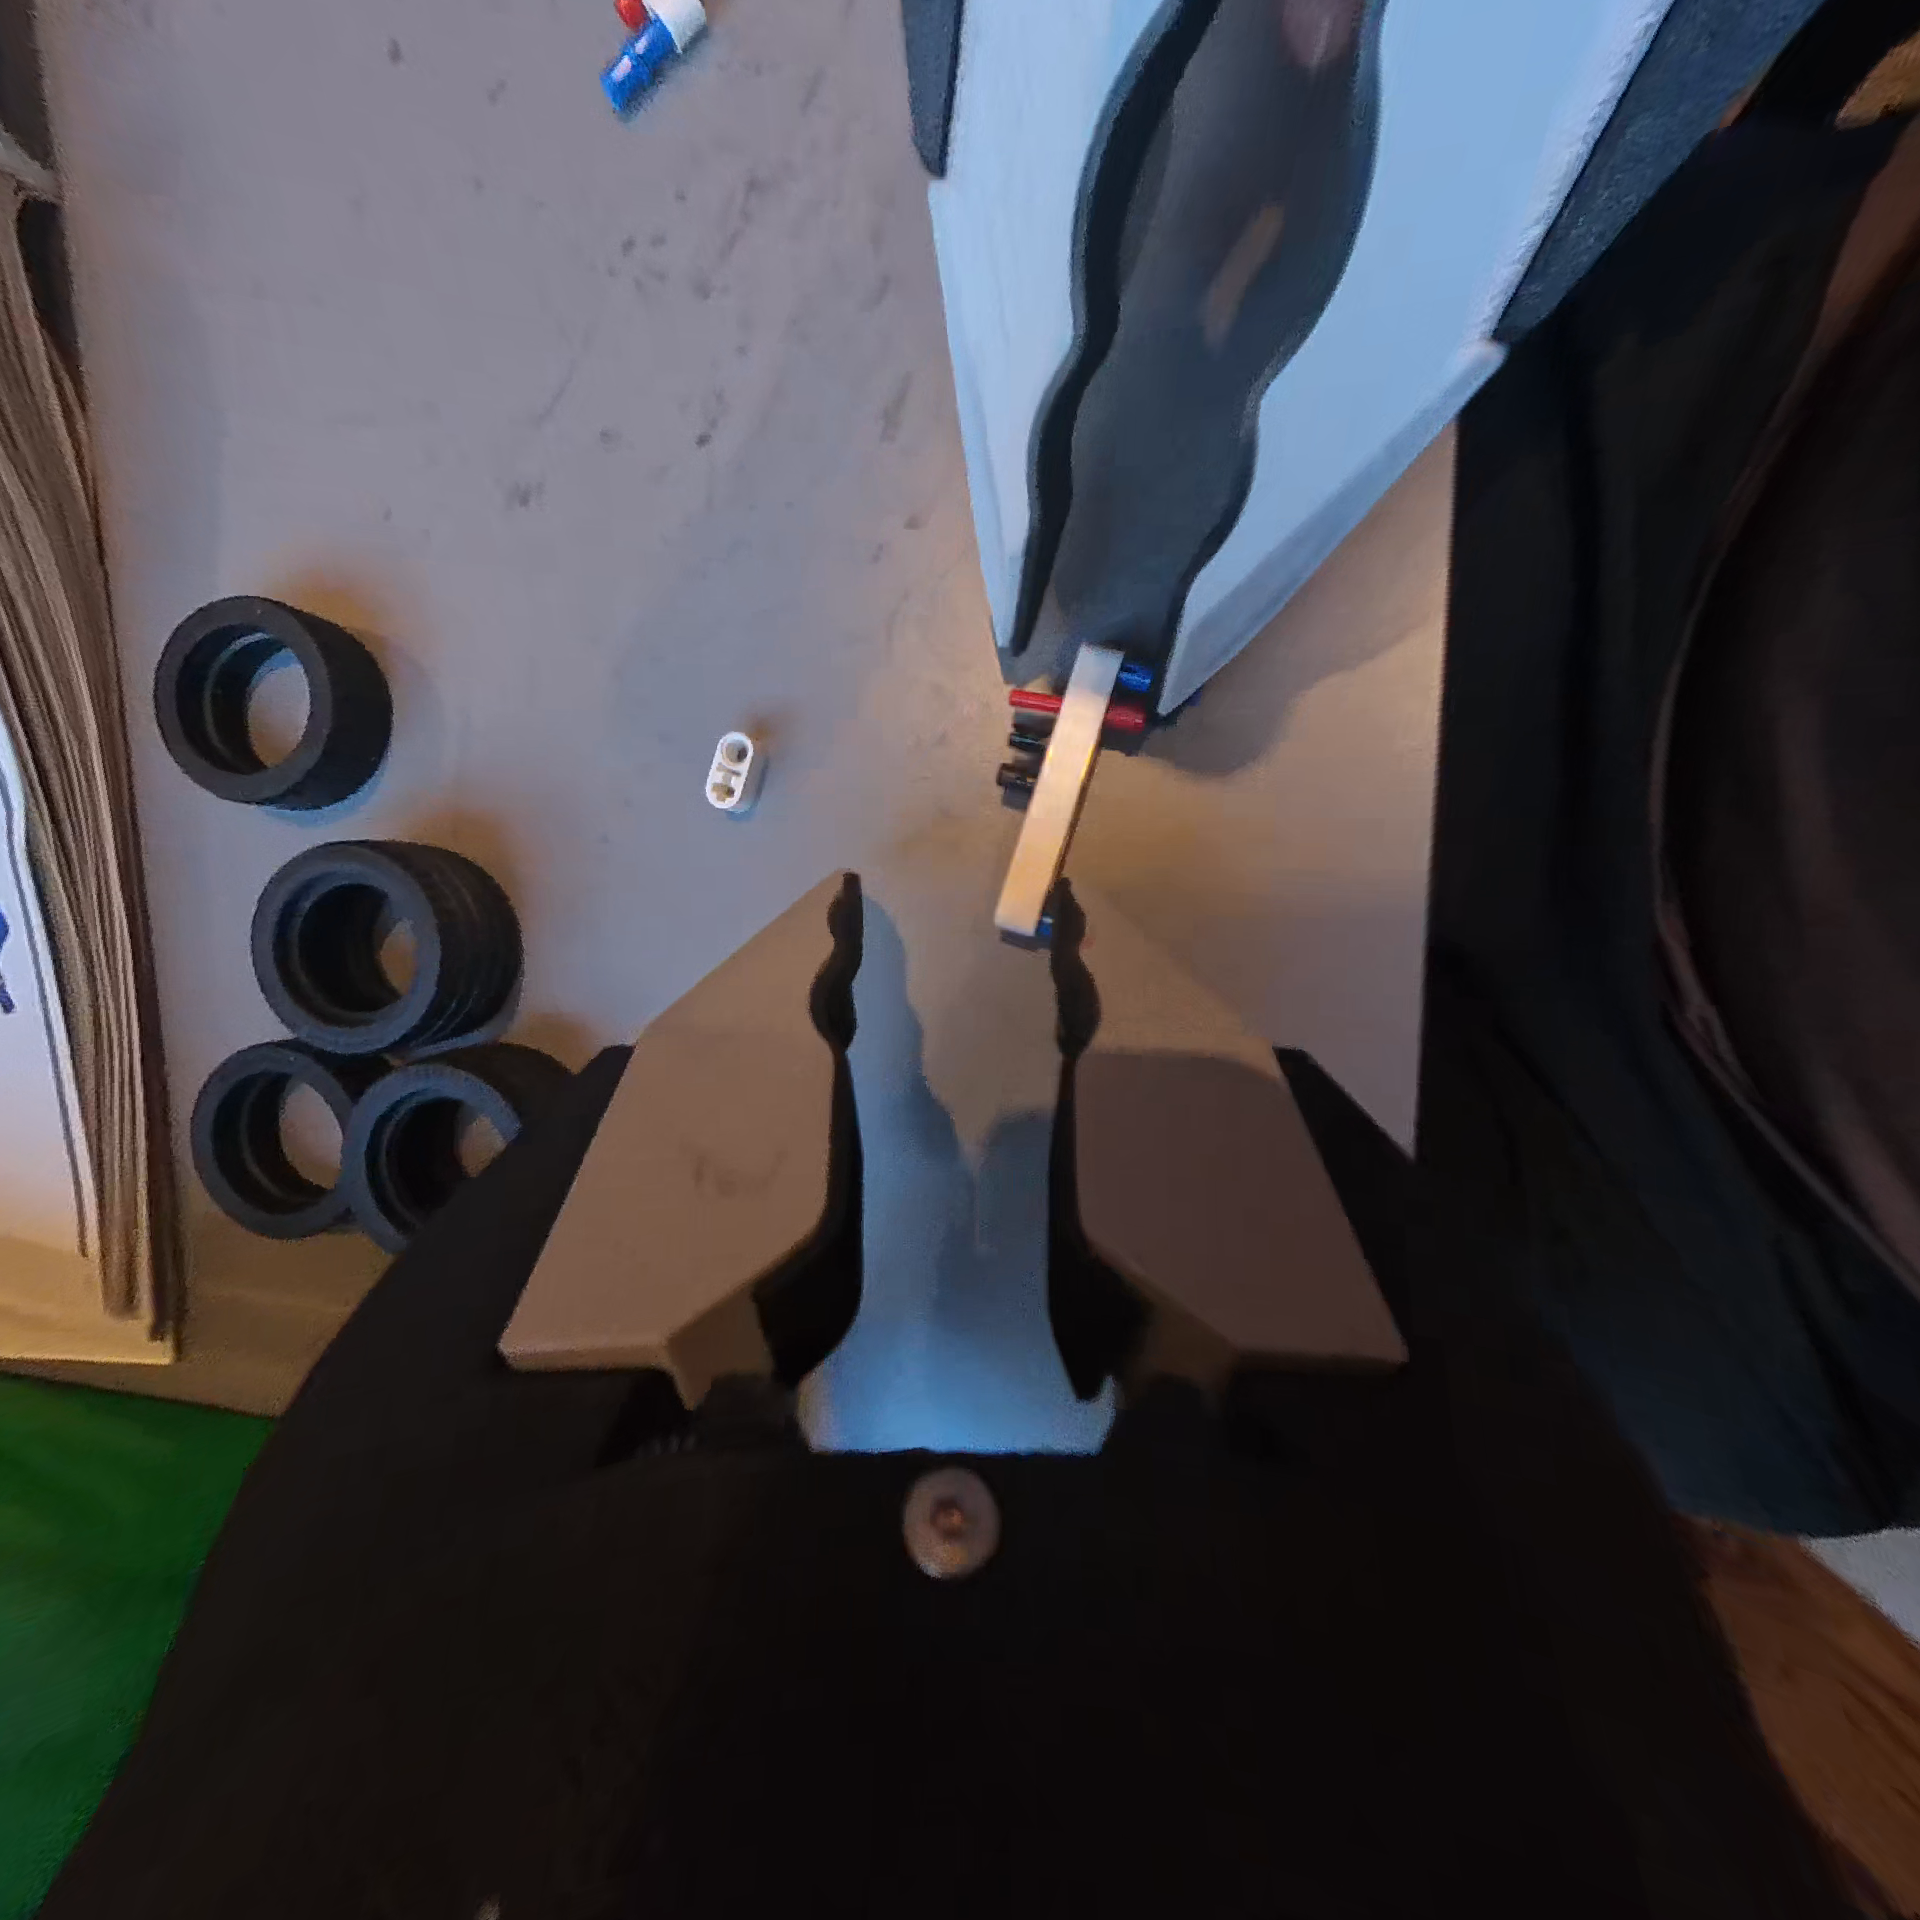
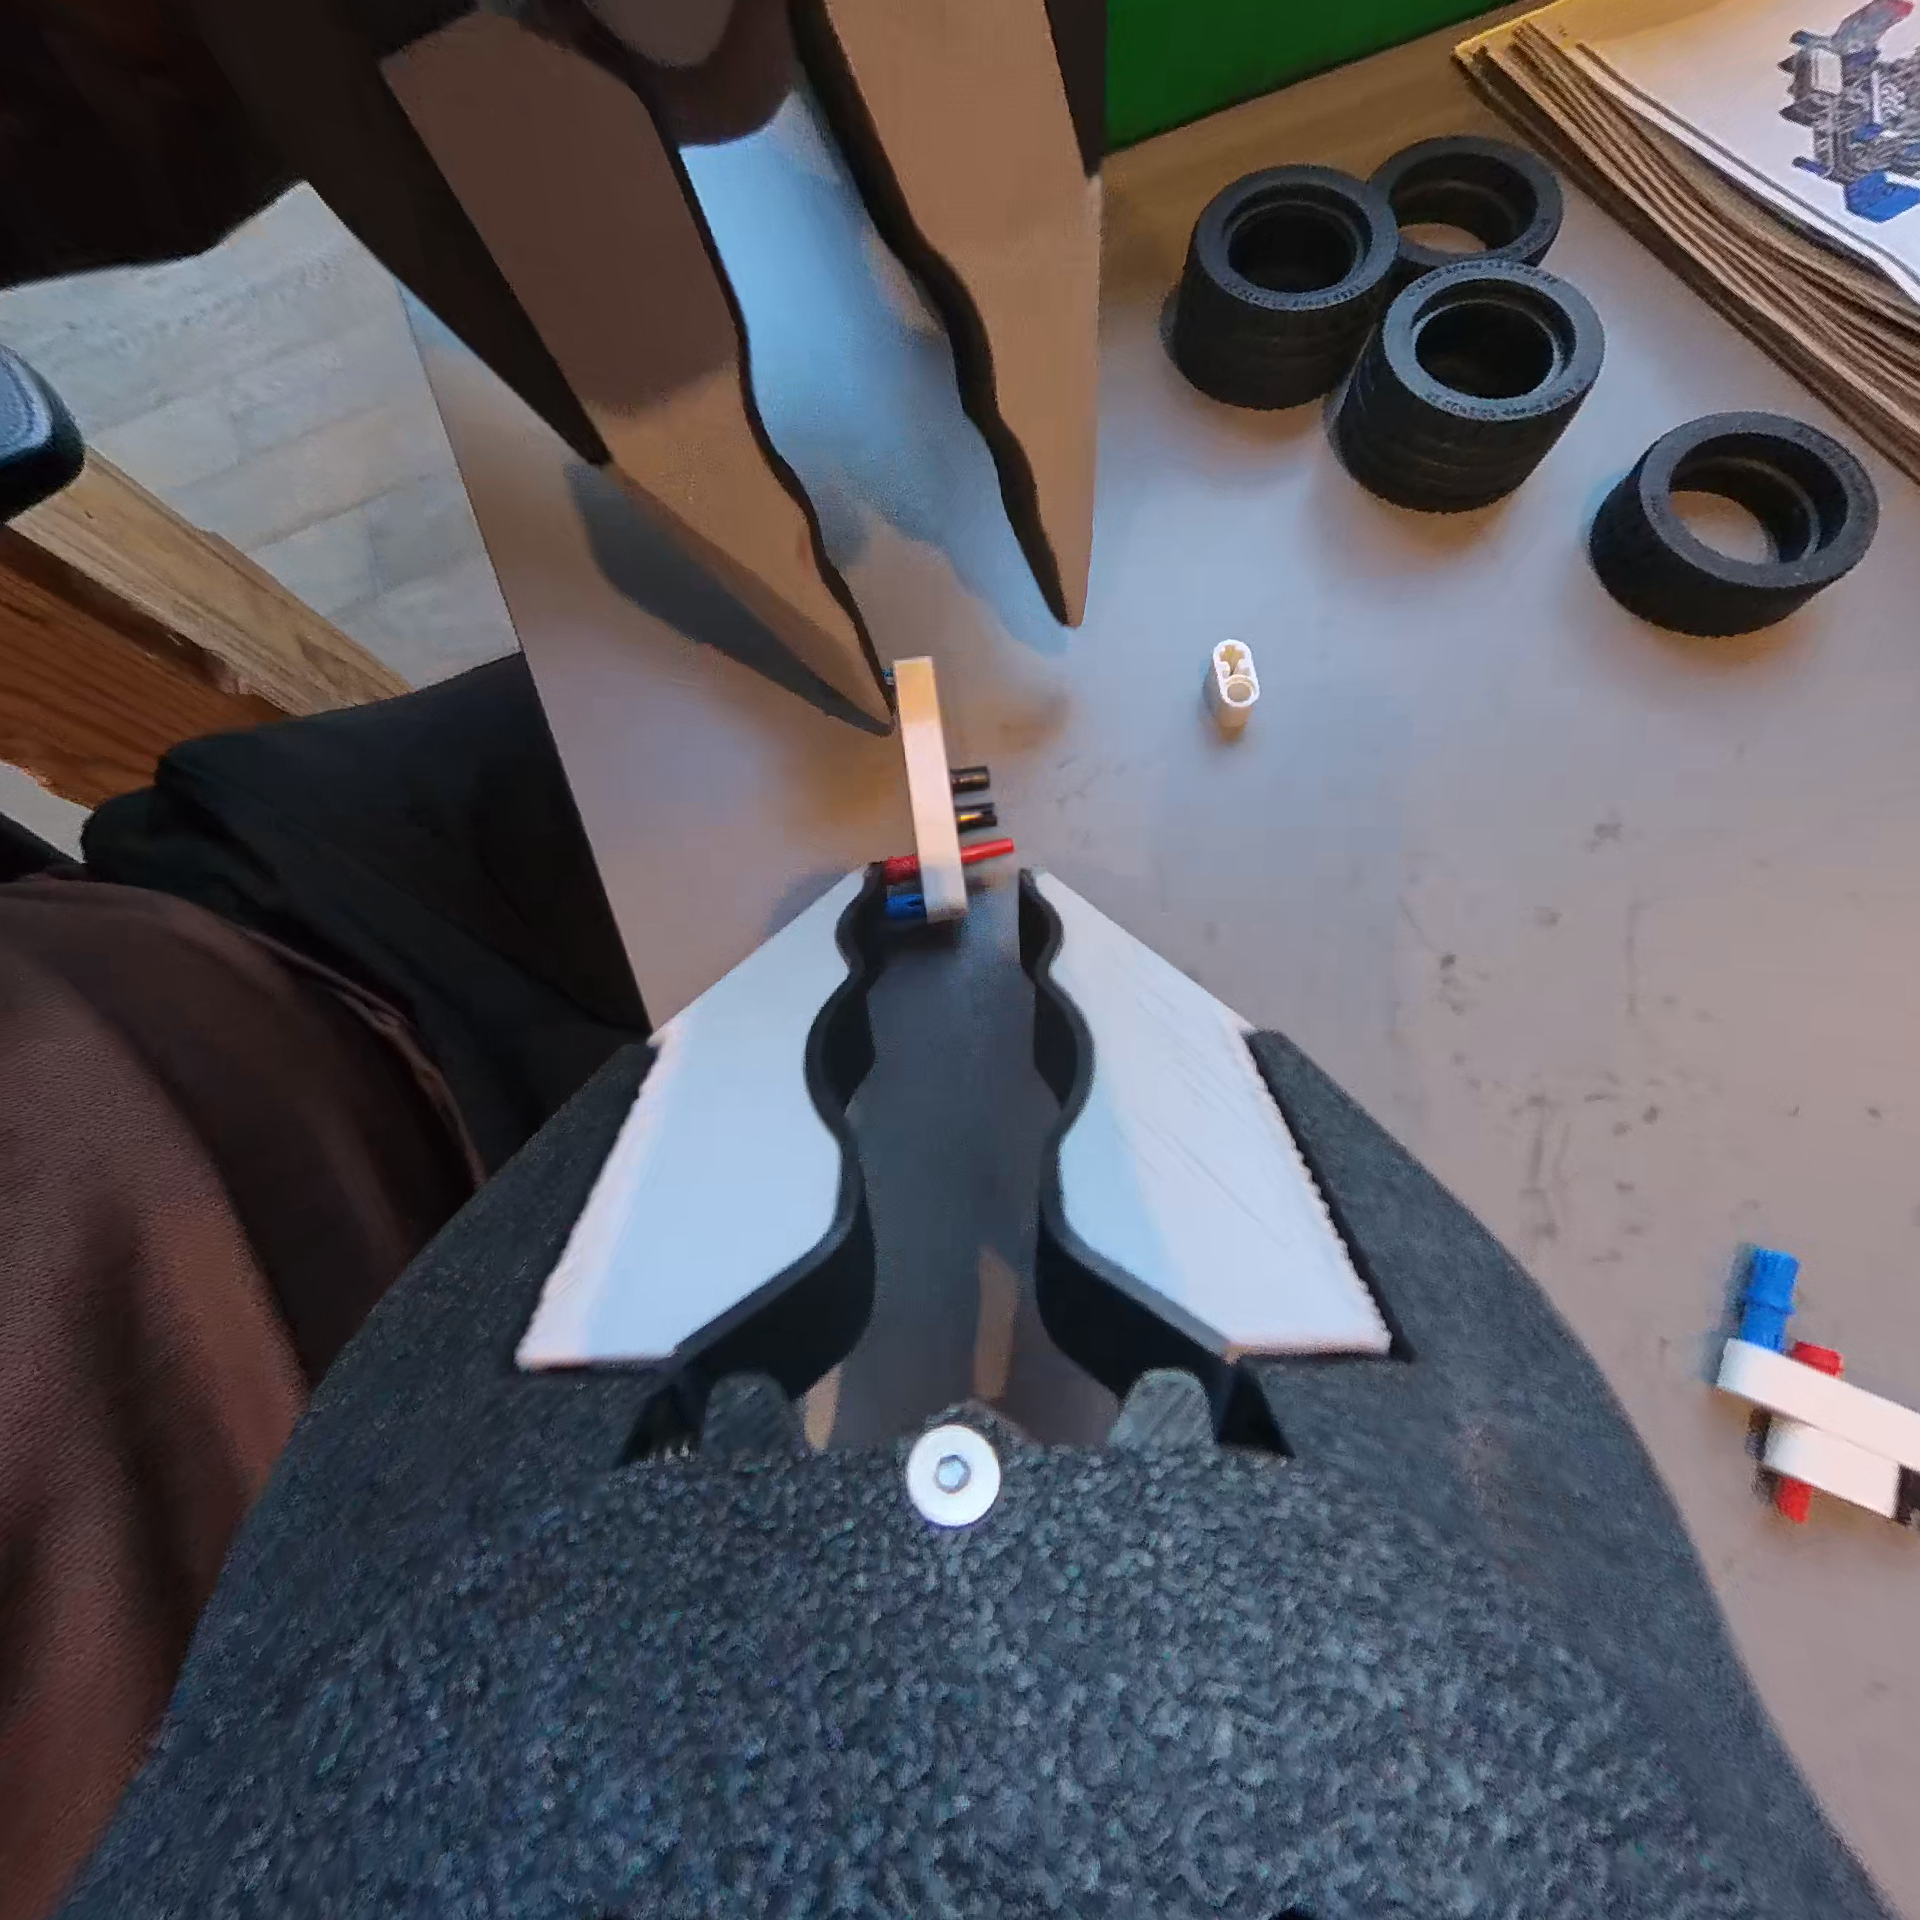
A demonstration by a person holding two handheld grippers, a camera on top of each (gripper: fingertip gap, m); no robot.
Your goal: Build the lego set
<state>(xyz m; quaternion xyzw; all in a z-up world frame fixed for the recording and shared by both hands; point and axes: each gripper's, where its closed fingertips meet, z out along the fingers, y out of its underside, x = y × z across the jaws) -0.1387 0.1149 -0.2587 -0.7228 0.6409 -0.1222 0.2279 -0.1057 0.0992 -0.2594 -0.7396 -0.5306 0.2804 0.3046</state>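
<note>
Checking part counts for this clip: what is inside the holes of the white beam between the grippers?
Red, black and blue pins stick through the white flat Lego beam near the right gripper's end. The holes themselves face sideways, so any empty ones are hidden.

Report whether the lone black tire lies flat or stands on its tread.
Flat. The lone tire rests on its sidewall, hole facing up, on the table.

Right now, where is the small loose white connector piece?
The small white connector lies alone on the grey table, between the black tyres and the white beam held up between both grippers; in the right wrist view it is right of that beam.
</note>
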